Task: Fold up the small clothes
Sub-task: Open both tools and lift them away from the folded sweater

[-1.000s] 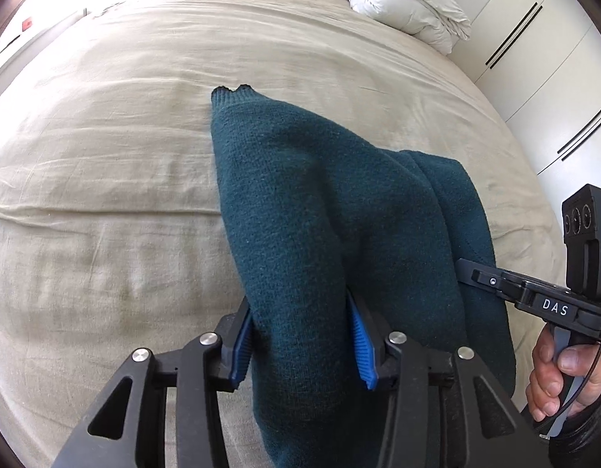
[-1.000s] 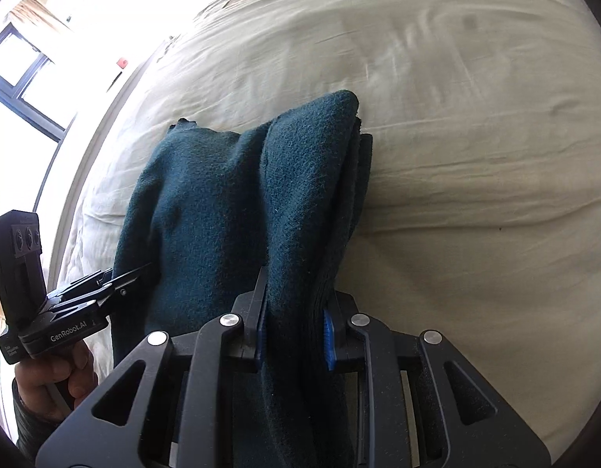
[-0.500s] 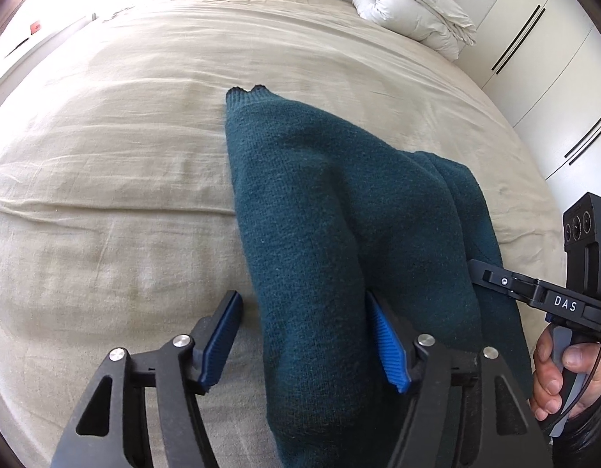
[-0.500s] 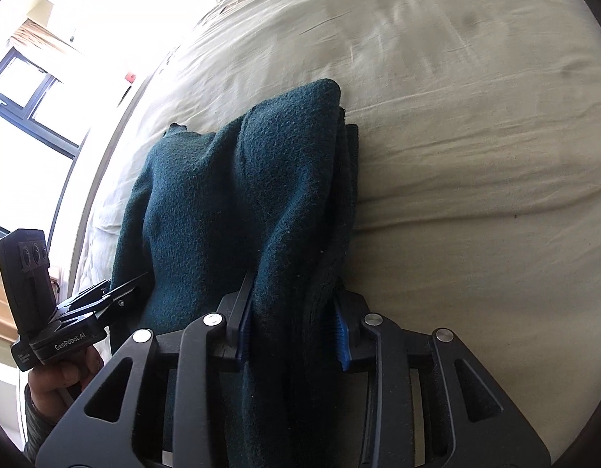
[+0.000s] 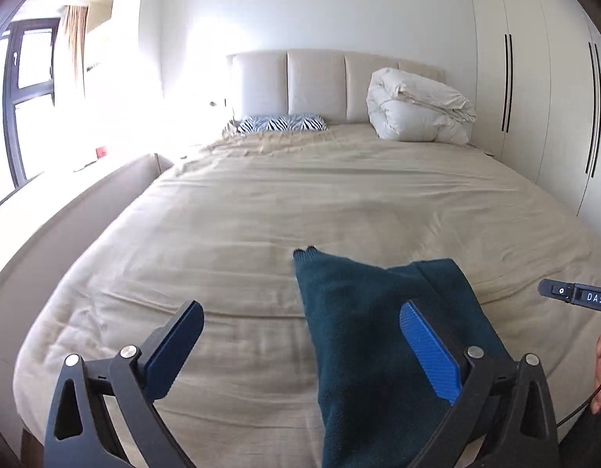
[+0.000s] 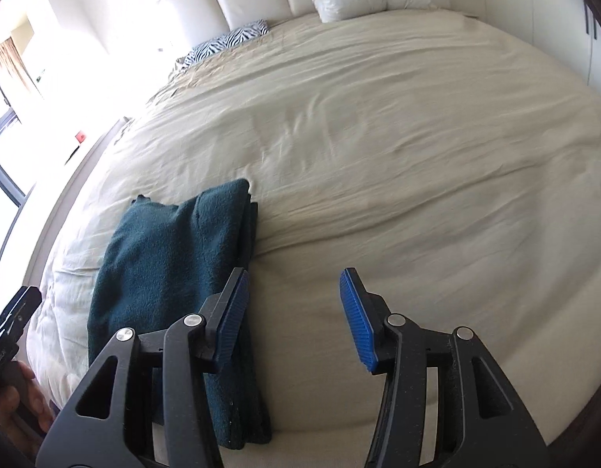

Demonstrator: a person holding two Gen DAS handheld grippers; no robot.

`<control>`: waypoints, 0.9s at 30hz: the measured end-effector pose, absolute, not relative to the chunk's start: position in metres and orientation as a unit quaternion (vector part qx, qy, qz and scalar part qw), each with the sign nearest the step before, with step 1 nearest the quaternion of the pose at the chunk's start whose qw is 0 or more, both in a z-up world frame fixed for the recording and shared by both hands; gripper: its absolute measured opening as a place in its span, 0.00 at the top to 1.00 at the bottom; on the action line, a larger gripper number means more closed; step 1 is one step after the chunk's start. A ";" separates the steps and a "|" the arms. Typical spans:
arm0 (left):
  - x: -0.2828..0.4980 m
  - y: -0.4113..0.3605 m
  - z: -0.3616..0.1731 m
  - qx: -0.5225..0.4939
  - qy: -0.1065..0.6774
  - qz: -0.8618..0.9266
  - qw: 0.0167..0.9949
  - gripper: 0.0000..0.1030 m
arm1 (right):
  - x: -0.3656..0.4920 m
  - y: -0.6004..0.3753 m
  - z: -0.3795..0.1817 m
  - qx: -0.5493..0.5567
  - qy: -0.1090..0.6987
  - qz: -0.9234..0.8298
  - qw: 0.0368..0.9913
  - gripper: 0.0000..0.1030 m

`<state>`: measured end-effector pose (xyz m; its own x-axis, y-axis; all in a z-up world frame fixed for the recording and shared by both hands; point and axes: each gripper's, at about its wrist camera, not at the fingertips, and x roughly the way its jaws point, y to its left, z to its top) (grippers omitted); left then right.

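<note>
A dark teal sweater lies folded into a long strip on the beige bed sheet, near the bed's front edge. My left gripper hovers above it, jaws opening wide; the blue pads touch no cloth, though the sweater's left part shows below, between them. In the right wrist view the sweater lies left of my right gripper. Its jaws are opening with only bare sheet between them. Each view catches the other gripper at its edge: the right gripper and the left gripper, each held by a hand.
A folded white duvet and a zebra-print pillow lie at the padded headboard. White wardrobes stand to the right of the bed. A window and a low ledge run along the left.
Both grippers let go of the sweater, opened, and drew back and upward. The sweater now rests folded on the sheet, and both views tilted up toward the headboard.
</note>
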<state>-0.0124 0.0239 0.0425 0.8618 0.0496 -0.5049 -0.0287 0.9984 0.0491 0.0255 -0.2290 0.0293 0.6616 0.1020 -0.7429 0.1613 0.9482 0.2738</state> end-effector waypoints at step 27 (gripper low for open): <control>-0.073 0.044 0.124 -0.006 0.258 0.110 0.960 0.00 | -0.125 -0.182 0.220 0.050 0.121 -0.029 0.991 0.00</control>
